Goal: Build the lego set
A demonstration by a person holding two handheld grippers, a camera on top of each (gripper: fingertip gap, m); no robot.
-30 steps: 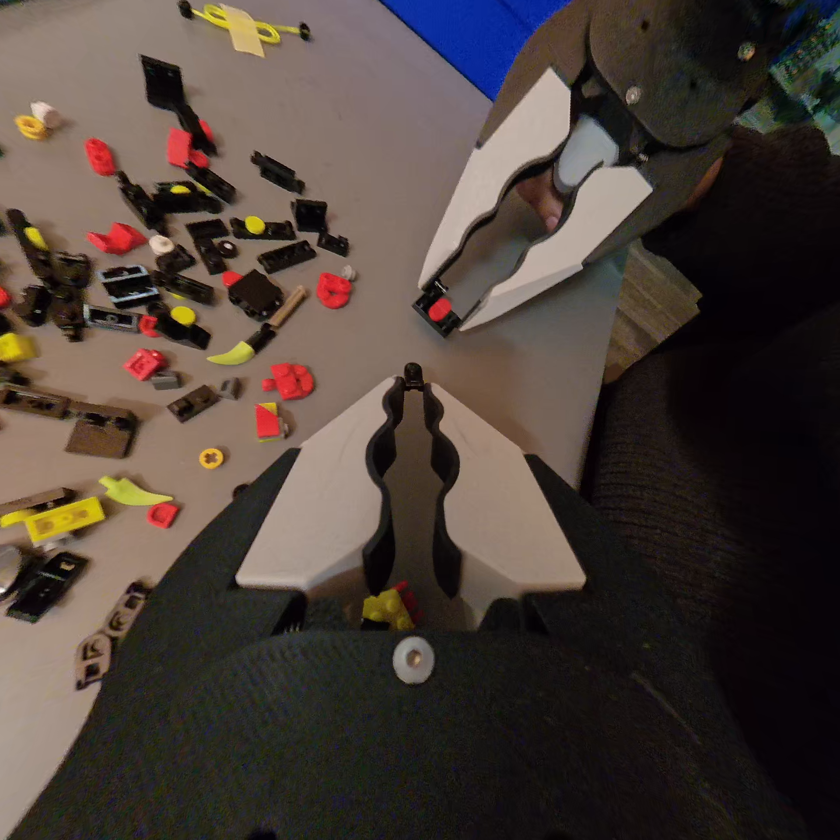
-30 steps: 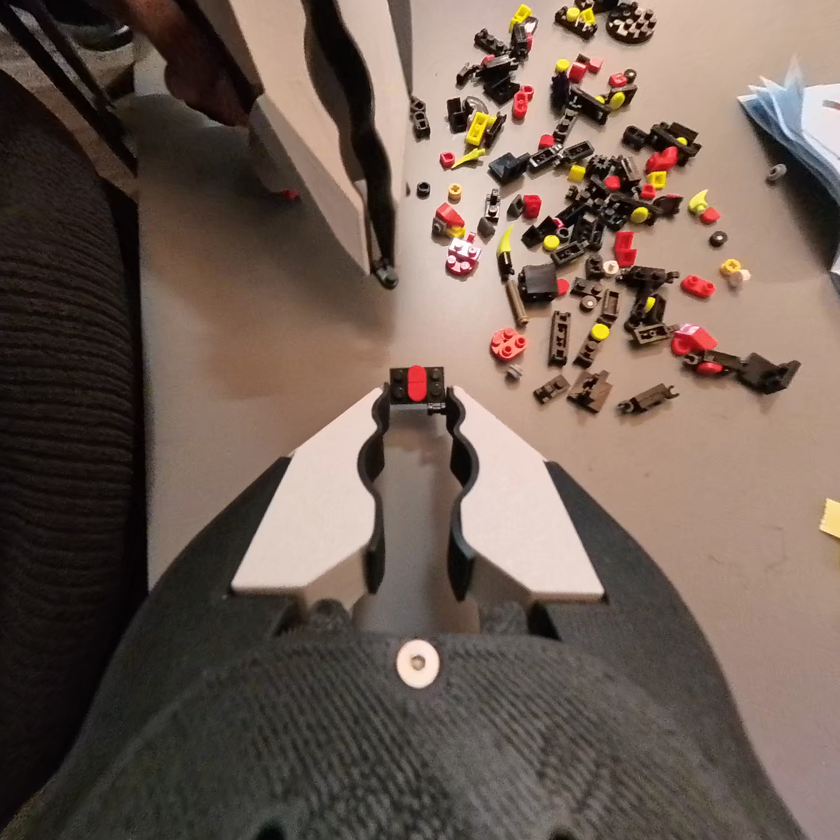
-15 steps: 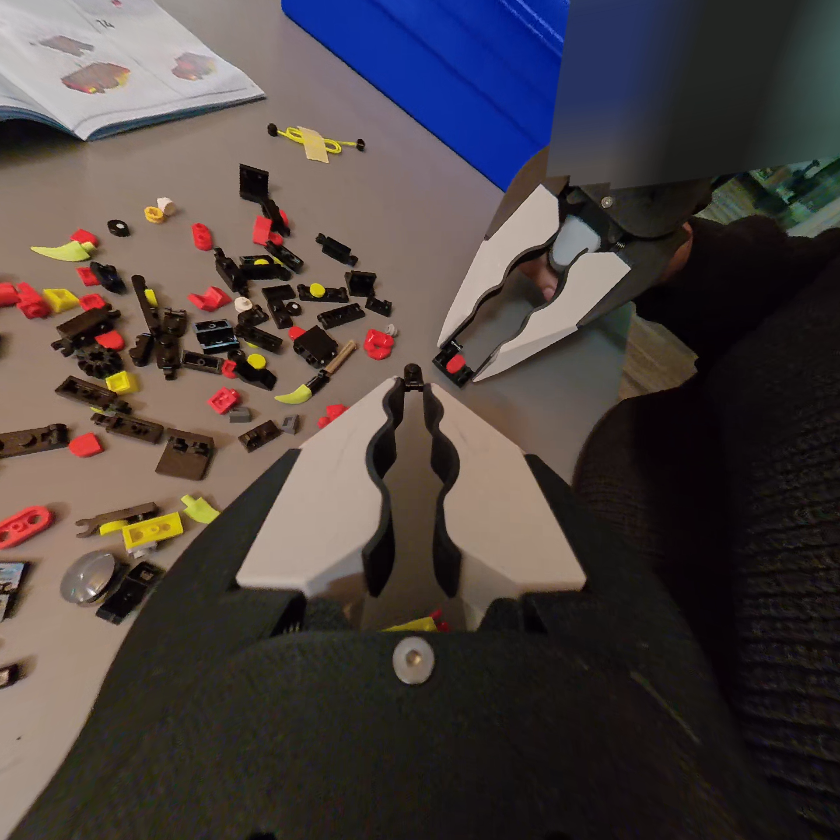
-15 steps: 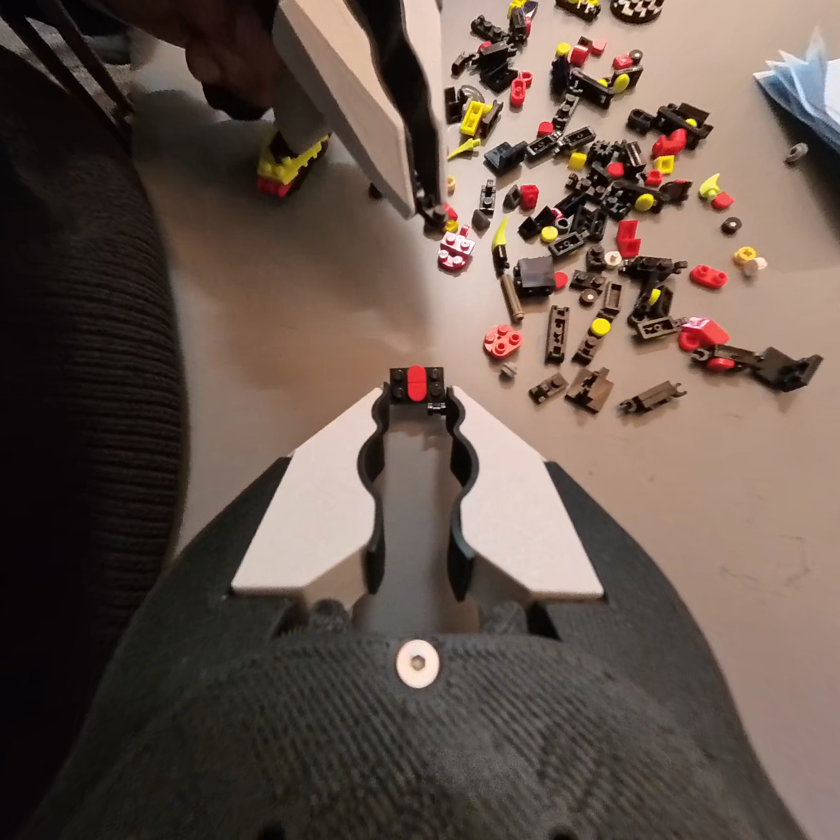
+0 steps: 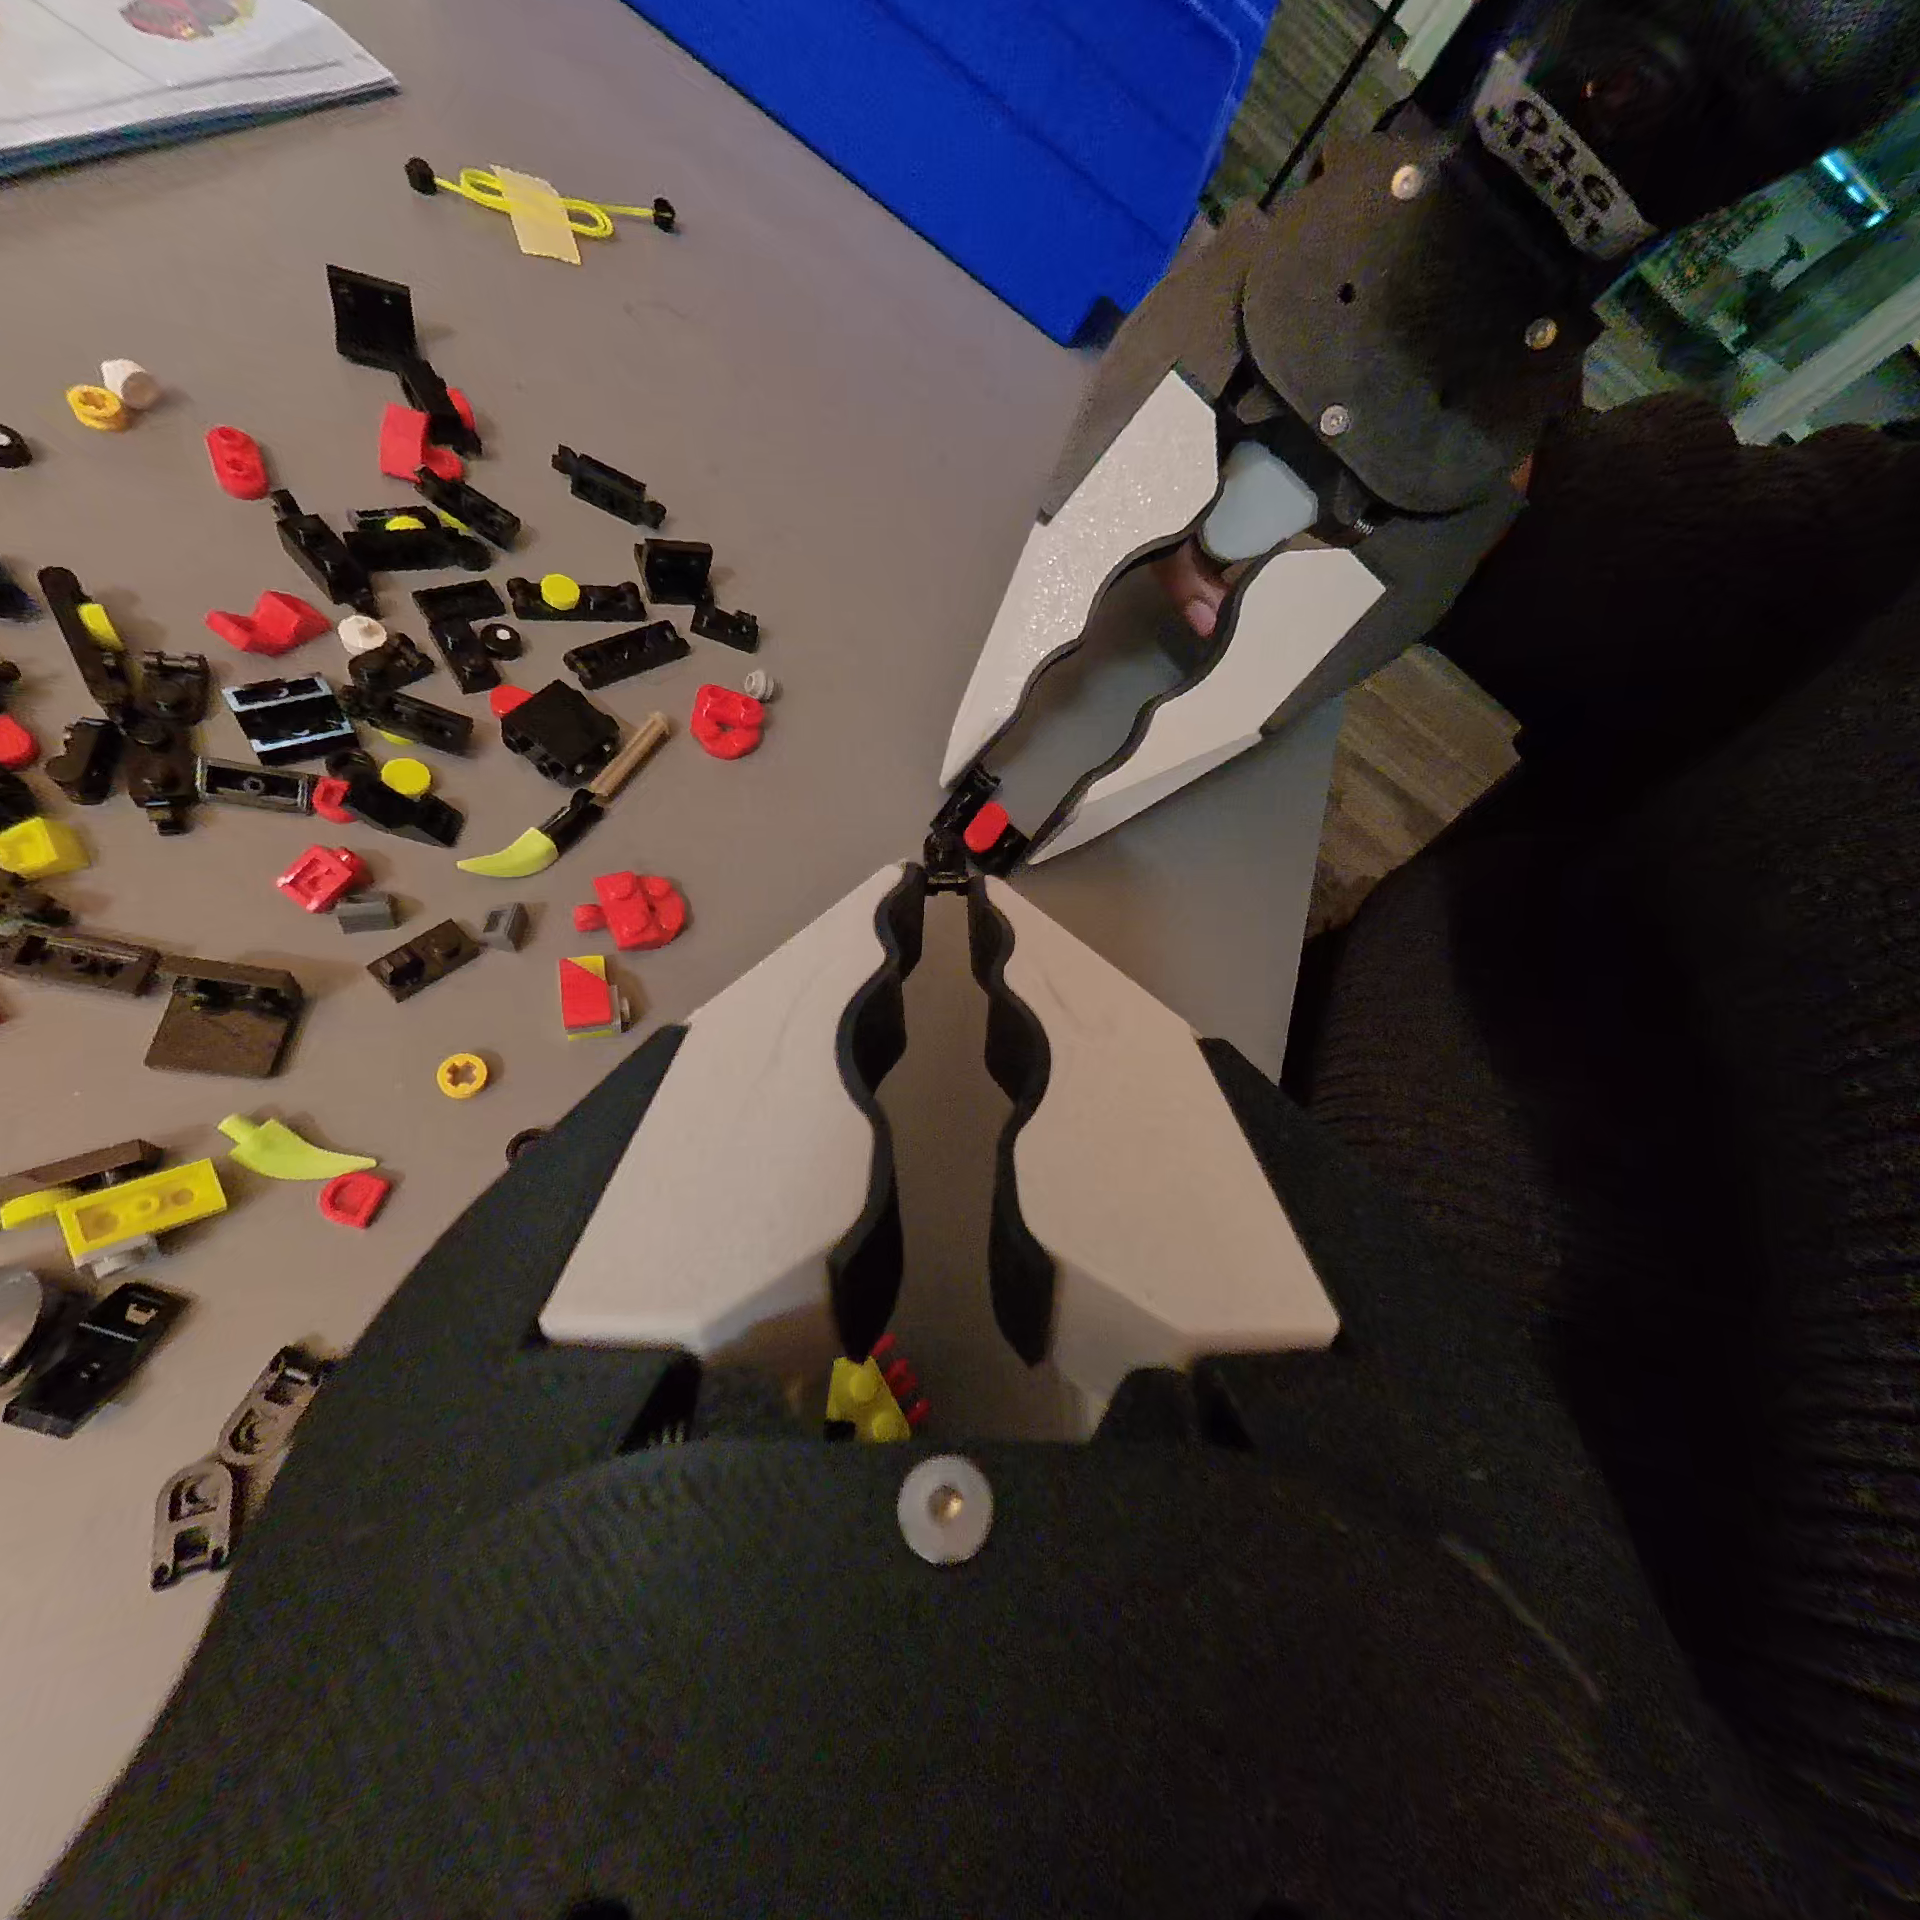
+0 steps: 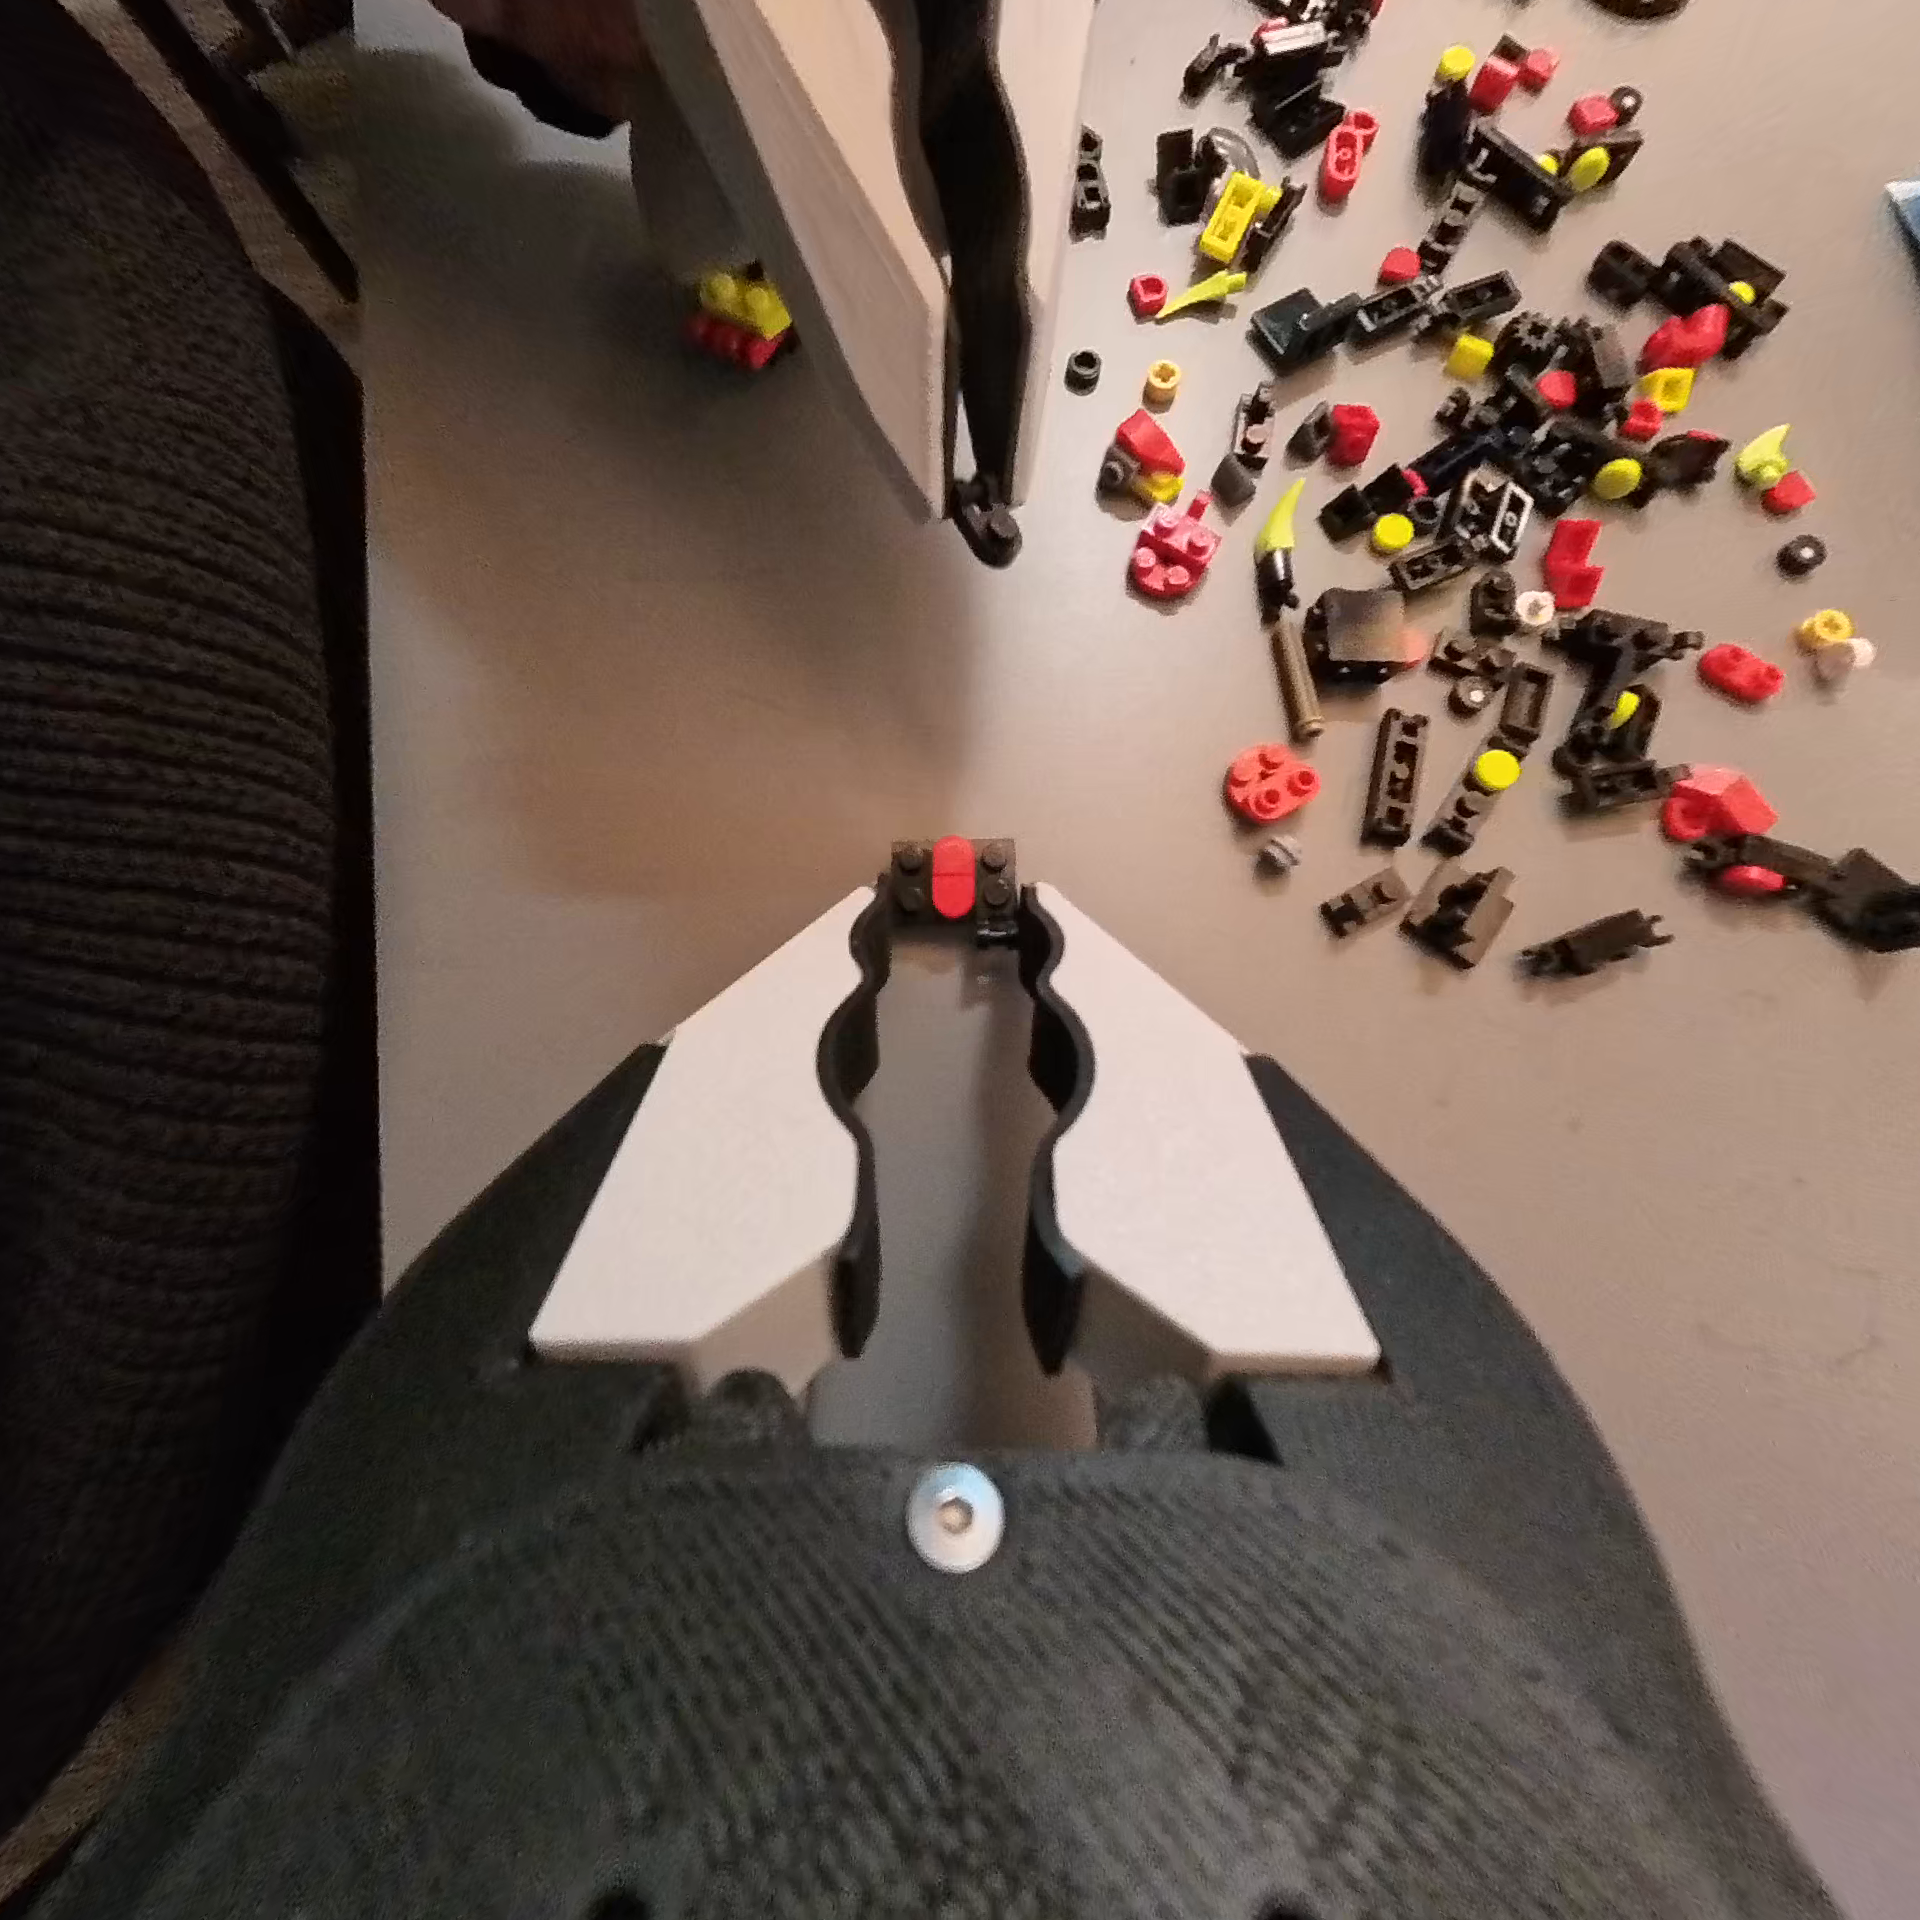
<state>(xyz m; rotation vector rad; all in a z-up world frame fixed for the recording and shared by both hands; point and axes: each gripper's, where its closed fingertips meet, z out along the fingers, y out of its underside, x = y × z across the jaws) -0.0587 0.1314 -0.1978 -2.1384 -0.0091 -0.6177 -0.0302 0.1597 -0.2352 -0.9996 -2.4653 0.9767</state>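
My left gripper is shut on a small black piece that sticks out past its fingertips. My right gripper is shut on a black plate assembly with a red rounded tile on top, held above the grey table. In the left wrist view the right gripper and its assembly sit just beyond my small black piece. In the right wrist view the left gripper and its piece hang farther off, apart from the assembly.
Several loose black, red and yellow bricks are spread over the table, to the right in the right wrist view. A small yellow-and-red build lies under the left gripper. A blue bin and a booklet are at the back. A dark sleeve borders the table edge. Across from one pair of fingers to the other is roughly 6 centimeters.
The left gripper drew back from the right gripper half a second ago and has now come close to it again. Both grippers have kept hold of their pieces.
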